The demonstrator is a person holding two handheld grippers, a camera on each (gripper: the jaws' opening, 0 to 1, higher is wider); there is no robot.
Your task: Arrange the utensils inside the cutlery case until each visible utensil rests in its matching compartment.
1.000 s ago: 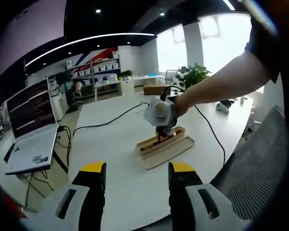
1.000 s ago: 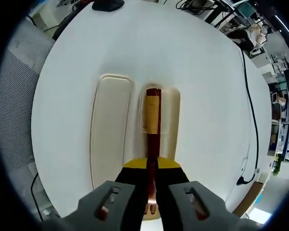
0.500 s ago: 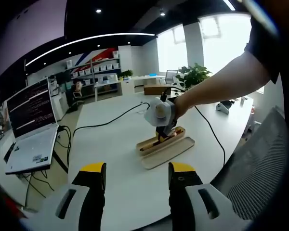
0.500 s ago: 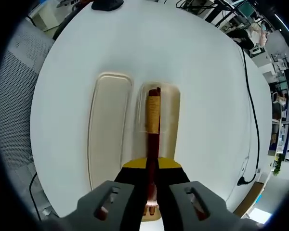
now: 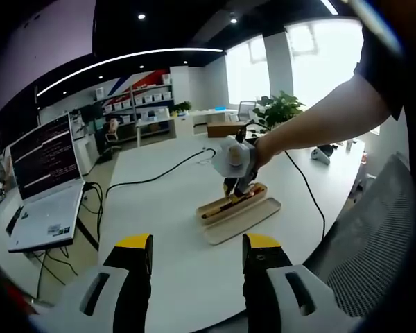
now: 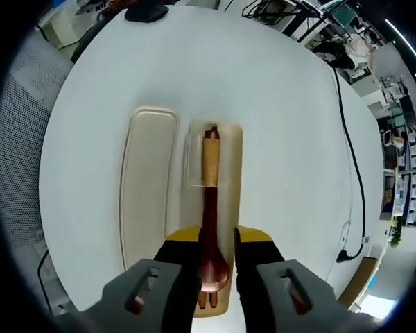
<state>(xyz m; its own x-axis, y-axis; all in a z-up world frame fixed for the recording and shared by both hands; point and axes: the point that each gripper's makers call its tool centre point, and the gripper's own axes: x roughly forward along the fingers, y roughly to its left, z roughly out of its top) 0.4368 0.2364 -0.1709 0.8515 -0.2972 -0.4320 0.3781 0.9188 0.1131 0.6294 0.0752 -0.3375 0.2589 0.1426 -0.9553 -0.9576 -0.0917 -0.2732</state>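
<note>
Nearest me, my right gripper (image 6: 217,239) stands with its jaws apart, released, straddling the bowl end of the dark wooden utensil (image 6: 209,208), which lies lengthwise in the cutlery case (image 6: 229,149) with its tan-wrapped handle pointing away; the case's lid (image 6: 146,184) lies just beside it on the white table (image 6: 284,111). My left gripper (image 5: 197,258) hangs open over the near table edge, holding nothing. Farther off sit a laptop (image 5: 45,184) and a black cable (image 5: 159,170).

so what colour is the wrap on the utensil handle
Tan wrap on a dark reddish-brown utensil, best in the right gripper view.
</note>
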